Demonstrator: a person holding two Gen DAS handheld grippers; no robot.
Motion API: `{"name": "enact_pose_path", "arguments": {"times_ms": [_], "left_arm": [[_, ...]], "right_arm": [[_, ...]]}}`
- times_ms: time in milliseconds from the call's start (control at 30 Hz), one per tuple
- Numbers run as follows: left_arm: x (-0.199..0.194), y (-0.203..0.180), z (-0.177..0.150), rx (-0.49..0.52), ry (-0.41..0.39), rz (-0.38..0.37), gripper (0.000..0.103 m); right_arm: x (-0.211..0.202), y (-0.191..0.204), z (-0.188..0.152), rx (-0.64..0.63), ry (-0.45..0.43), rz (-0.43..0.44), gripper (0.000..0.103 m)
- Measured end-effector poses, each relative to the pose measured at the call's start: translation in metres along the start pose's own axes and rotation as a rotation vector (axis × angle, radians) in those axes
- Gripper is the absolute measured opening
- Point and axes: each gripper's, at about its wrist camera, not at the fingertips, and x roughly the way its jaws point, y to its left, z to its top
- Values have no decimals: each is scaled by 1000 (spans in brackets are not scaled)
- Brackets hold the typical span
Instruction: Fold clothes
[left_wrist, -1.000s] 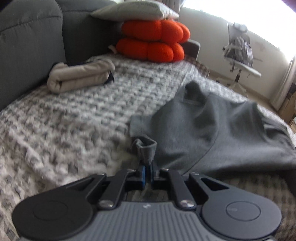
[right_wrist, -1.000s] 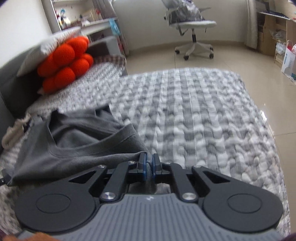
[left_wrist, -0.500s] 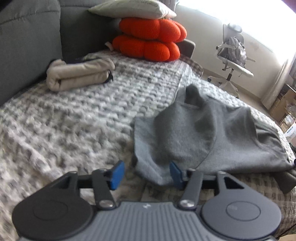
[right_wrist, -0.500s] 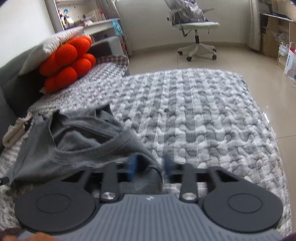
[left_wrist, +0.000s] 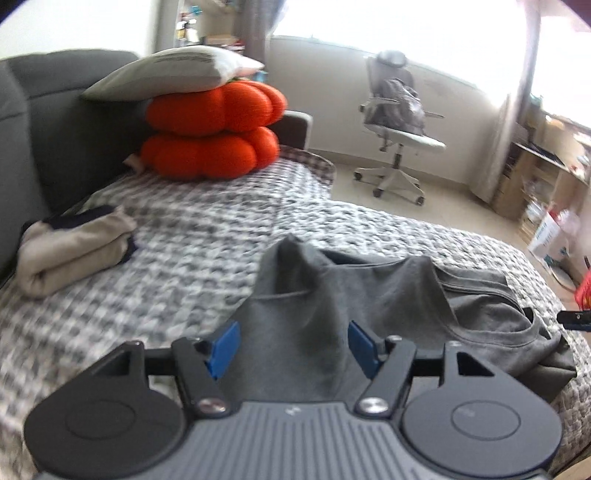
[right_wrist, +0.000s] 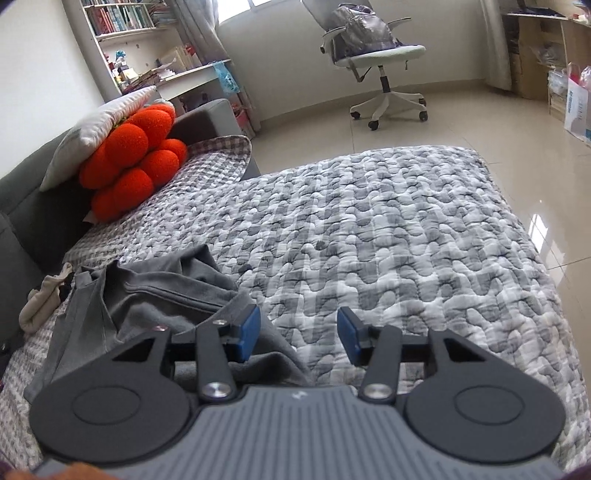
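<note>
A grey shirt lies rumpled and partly folded on the grey patterned quilt. My left gripper hovers above the shirt's near edge, its jaws still opening, the blue pads clear of the cloth. In the right wrist view the same grey shirt lies to the left. My right gripper stands open at the shirt's corner, and cloth lies under its left pad without being pinched. The tip of the right gripper shows at the right edge of the left wrist view.
A folded beige garment lies at the left by the grey sofa back. Orange cushions with a pale pillow on top sit at the far end. An office chair stands on the tiled floor.
Both grippers were shut on shirt corners and have opened, dropping the cloth onto the quilt. The left gripper has risen and tilted up, so more of the room shows.
</note>
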Motion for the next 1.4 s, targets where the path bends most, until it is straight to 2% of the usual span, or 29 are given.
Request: {"name": "enact_pose_path", "arguments": {"times_ms": [367, 500, 600, 700, 867, 1067, 1233, 1300, 1333, 1367, 1400], "left_arm": [[60, -25, 24, 125, 22, -91, 63], [78, -31, 28, 176, 21, -118, 49], [86, -28, 30, 170, 8, -182, 47], [93, -26, 32, 163, 10, -215, 42], [103, -25, 32, 174, 21, -193, 38], [107, -23, 35, 182, 35, -229, 38], [110, -25, 31, 192, 62, -231, 38], [112, -27, 28, 196, 72, -225, 33], [112, -28, 25, 195, 78, -218, 28], [113, -28, 23, 190, 83, -212, 25], [114, -28, 21, 182, 87, -207, 17]], "right_arm": [[22, -2, 1, -40, 66, 46, 50], [32, 0, 2, -50, 92, 73, 50], [38, 4, 2, -79, 103, 86, 50], [44, 9, 1, -111, 111, 100, 50], [50, 17, -2, -161, 104, 106, 51], [50, 20, -5, -183, 106, 136, 51], [51, 25, -10, -220, 117, 142, 51], [51, 28, -14, -236, 110, 127, 50], [50, 32, -17, -253, 105, 116, 45], [50, 36, -19, -273, 102, 107, 36], [50, 40, -22, -293, 101, 103, 30]]}}
